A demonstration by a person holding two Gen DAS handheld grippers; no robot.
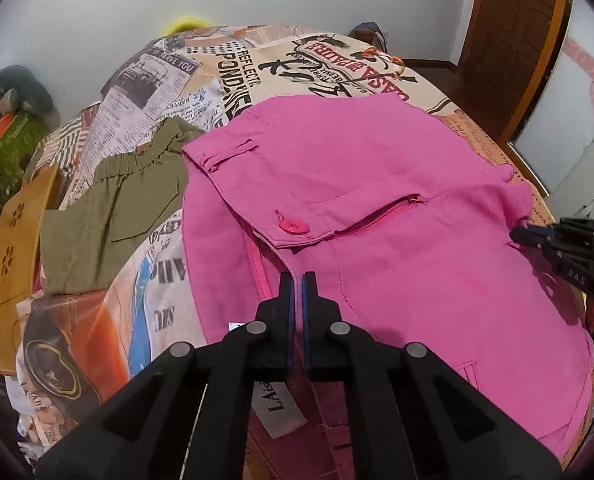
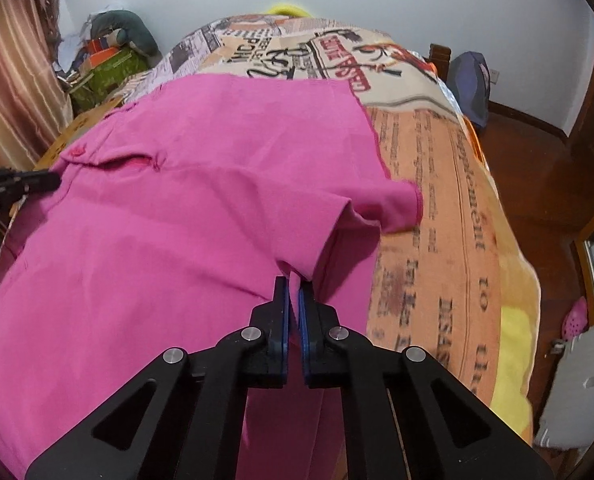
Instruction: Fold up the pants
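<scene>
While the bright pink cotton pants (image 1: 397,216) lie spread across the bed's newspaper-print cover (image 1: 201,76), both hand-held tools have hold of them. Seen from the left wrist, the left gripper (image 1: 298,280) has its blue-padded black fingers (image 1: 285,292) pressed together on the pink cloth at the open front of the waistband, just below the round pink button (image 1: 293,227) and the partly open zipper (image 1: 381,216); a white sewn-in label (image 1: 279,412) shows beneath the tool. Seen from the right wrist, the right gripper (image 2: 293,284) is pinched on a raised fold of the same pink fabric near the garment's right edge, where the cloth bunches upward and a hemmed corner (image 2: 401,204) flops toward the orange part of the cover. An olive-green elastic-waist garment (image 1: 113,208) lies on the bed just left of the pink pants, touching their edge. Brown wooden flooring (image 2: 537,168) shows beyond the bed.
</scene>
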